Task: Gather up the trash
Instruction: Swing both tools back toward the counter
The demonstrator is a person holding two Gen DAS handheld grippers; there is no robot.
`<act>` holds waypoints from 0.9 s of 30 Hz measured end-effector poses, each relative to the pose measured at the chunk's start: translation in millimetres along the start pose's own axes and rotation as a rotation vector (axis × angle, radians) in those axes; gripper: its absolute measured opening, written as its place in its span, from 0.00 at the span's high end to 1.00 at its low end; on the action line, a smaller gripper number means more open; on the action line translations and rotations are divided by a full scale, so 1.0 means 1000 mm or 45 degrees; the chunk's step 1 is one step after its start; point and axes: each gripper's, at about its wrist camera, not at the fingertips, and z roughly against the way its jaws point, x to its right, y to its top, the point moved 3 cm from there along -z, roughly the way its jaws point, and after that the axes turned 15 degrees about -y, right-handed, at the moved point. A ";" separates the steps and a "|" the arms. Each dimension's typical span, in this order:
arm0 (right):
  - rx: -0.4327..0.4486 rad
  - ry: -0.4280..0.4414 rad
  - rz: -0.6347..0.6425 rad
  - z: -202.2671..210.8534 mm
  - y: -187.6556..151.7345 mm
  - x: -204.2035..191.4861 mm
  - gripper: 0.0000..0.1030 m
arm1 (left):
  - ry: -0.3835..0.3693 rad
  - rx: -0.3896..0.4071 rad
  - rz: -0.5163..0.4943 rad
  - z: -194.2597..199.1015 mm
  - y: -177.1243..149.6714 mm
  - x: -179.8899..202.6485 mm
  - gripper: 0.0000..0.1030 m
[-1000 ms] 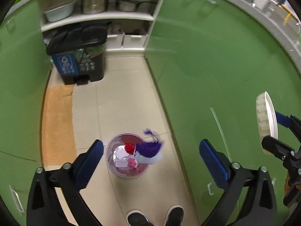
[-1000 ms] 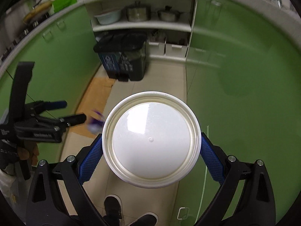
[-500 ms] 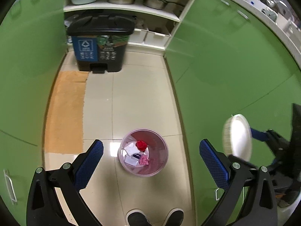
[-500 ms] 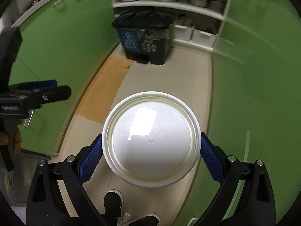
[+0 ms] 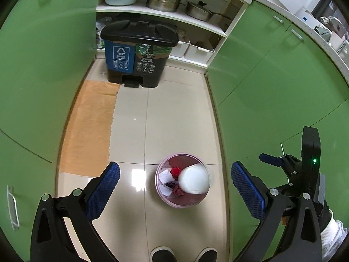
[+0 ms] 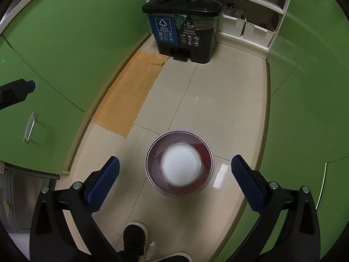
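R gripper (image 6: pixel 174 174) is spread wide w/ nothing btwn its blue pads; its jaws have just been opening, and the white lid (image 6: pixel 181 163) it carried a moment ago is now clear of them, blurred, right over the mouth of the pink bin (image 6: pixel 152 183) below. From the L wrist view the same white lid (image 5: pixel 194 180) sits tilted inside the pink bin (image 5: pixel 181 204), towards its right side, on top of other trash: a red scrap (image 5: pixel 175 170), white paper (image 5: pixel 164 174) and something purple-ish, too small to tell. L gripper (image 5: pixel 174 187) is also spread, pads well apart, nothing pinched, pointing down at the tiled floor (image 5: pixel 174 120) w/ the bin roughly btwn its fingers in view. R gripper (image 5: pixel 274 160) shows at the right edge of that view, near the green cabinet doors (image 5: pixel 272 83), a white sleeve (image 5: pixel 331 233) behind it. Further back: black two-part pedal bin (image 5: pixel 137 54) w/ blue and dark labels, against the open shelves (image 5: pixel 157 13) holding steel pots and a pale basin. Orange mat (image 5: pixel 89 126) lies along the left cabinets. Person's dark shoes (image 5: pixel 183 255) at the bottom edge, just near the pink bin.
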 end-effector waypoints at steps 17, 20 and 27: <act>0.111 -0.060 -0.240 0.261 0.007 0.110 0.03 | -0.095 -0.046 -0.202 0.134 0.054 0.197 0.05; 0.148 -0.114 -0.326 0.333 -0.005 0.154 0.03 | -0.127 -0.065 -0.279 0.159 0.068 0.254 0.05; 0.205 -0.306 -0.545 0.456 -0.066 0.258 0.03 | -0.265 -0.122 -0.458 0.185 0.078 0.369 0.05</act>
